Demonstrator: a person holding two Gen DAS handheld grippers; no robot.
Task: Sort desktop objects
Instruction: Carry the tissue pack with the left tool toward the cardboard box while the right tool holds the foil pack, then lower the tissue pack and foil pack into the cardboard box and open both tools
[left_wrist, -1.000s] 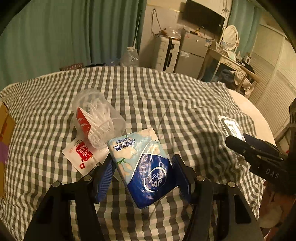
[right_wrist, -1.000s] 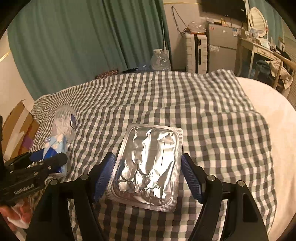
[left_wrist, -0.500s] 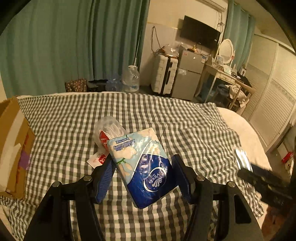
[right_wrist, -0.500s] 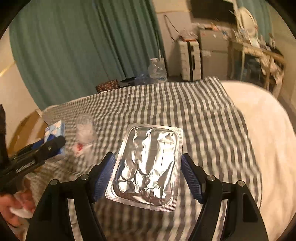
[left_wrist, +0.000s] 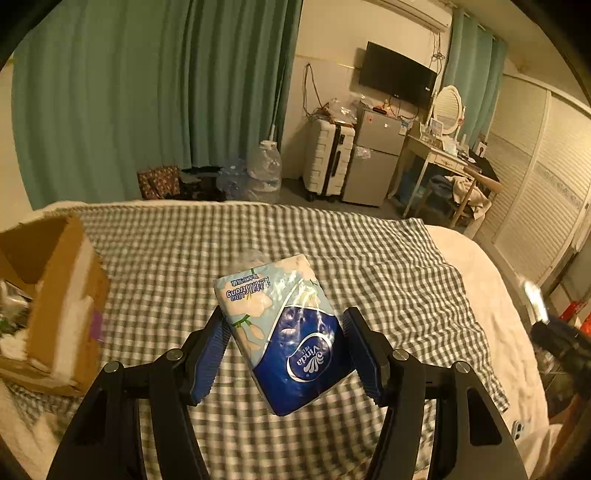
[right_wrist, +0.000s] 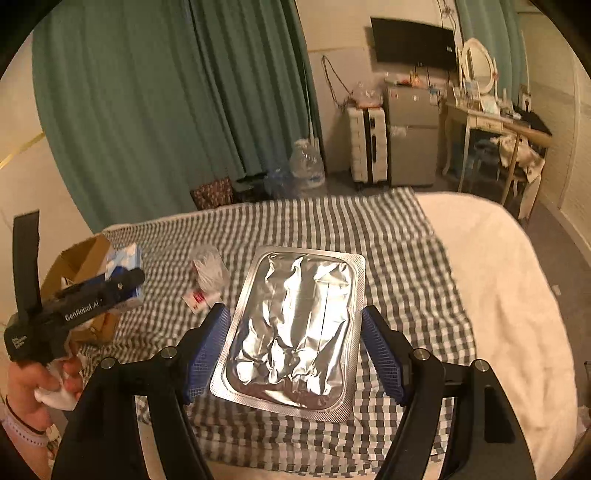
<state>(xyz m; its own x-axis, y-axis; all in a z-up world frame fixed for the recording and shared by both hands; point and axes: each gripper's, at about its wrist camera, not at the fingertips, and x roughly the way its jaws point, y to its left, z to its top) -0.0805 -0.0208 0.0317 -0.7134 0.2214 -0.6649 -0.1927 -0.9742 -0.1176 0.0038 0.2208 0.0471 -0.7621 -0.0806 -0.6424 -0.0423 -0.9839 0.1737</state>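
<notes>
A blue and white tissue pack (left_wrist: 284, 332) is lifted above the checked cloth (left_wrist: 177, 247), and my left gripper (left_wrist: 284, 314) is shut on it. My right gripper (right_wrist: 295, 312) is shut on a flat silver foil blister pack (right_wrist: 299, 332), also held in the air. In the right wrist view the left gripper (right_wrist: 122, 284) carries the tissue pack (right_wrist: 123, 260) close to an open cardboard box (right_wrist: 79, 258). A clear cup of cotton swabs (right_wrist: 208, 267) and a red and white sachet (right_wrist: 199, 297) lie on the cloth.
The cardboard box (left_wrist: 62, 295) stands at the cloth's left edge with things inside. A white bed cover (right_wrist: 498, 295) extends to the right. A person's hand (right_wrist: 33, 376) holds the left gripper. Curtains, a suitcase, a small fridge and a desk stand at the back.
Both grippers have risen with their loads still held. The cup and sachet have dropped away below, and the cardboard box has come into view at the left.
</notes>
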